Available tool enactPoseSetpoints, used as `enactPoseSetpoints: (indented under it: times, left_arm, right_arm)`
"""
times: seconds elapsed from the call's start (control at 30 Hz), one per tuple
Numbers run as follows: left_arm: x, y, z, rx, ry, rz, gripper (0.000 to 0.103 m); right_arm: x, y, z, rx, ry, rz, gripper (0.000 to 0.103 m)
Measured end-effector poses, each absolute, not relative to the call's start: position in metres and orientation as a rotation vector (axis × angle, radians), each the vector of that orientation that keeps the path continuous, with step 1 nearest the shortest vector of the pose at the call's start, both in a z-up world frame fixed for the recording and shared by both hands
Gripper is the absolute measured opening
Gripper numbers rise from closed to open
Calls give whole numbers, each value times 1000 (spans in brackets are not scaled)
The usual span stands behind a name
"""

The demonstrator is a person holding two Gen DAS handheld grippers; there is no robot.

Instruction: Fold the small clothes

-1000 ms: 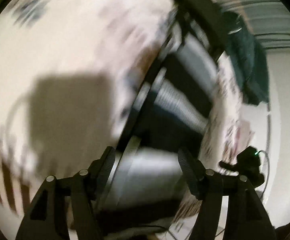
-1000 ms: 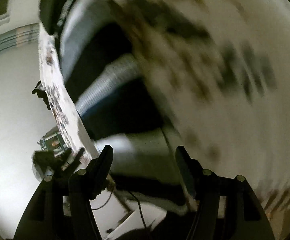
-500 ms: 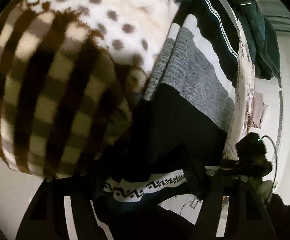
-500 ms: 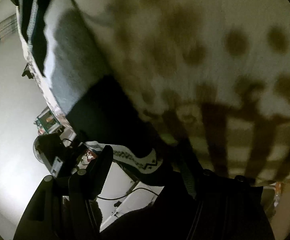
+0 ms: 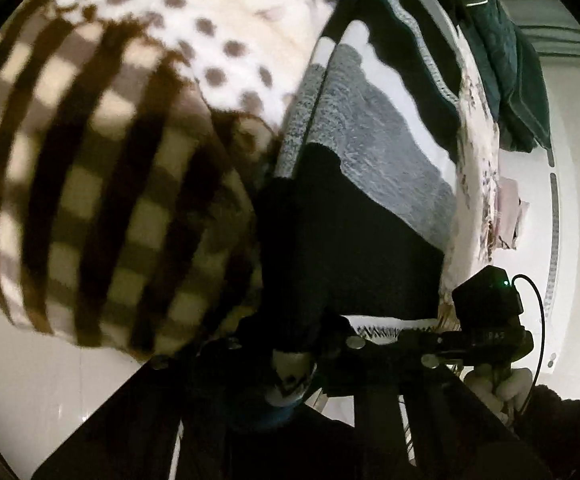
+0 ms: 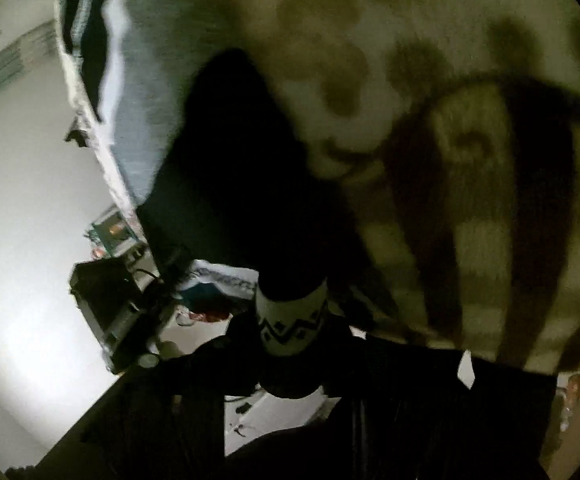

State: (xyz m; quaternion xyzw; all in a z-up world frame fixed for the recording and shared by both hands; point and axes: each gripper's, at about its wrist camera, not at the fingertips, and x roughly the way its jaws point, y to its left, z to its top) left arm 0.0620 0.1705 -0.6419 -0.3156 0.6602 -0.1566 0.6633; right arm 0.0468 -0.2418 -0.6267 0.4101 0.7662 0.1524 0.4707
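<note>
One green garment (image 5: 517, 80), left view only.

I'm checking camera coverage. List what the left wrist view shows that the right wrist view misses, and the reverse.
Left wrist only: a dark green garment at the bed's far edge, and the other gripper. Right wrist only: a dark box-like device low on the left. Both: the striped sweater with its zigzag hem bunched at the camera, and the dotted, checked blanket.

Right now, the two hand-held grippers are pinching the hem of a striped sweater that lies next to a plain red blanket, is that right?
Not quite. The blanket is not plain red: the left wrist view shows it cream with brown checks and dots. The rest holds: the striped sweater lies beside it, its patterned hem between the fingers.
</note>
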Motion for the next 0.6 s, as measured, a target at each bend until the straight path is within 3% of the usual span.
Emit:
enactPoseSetpoints:
  times: [0.3, 0.6]
  left_arm:
    - [76, 179, -572, -847, 1348, -357, 9]
    - [182, 162, -496, -863, 1092, -411, 9]
  right_arm:
    - [73, -231, -552, 1044, 1706, 460, 17]
    - [179, -246, -468, 1044, 1421, 472, 17]
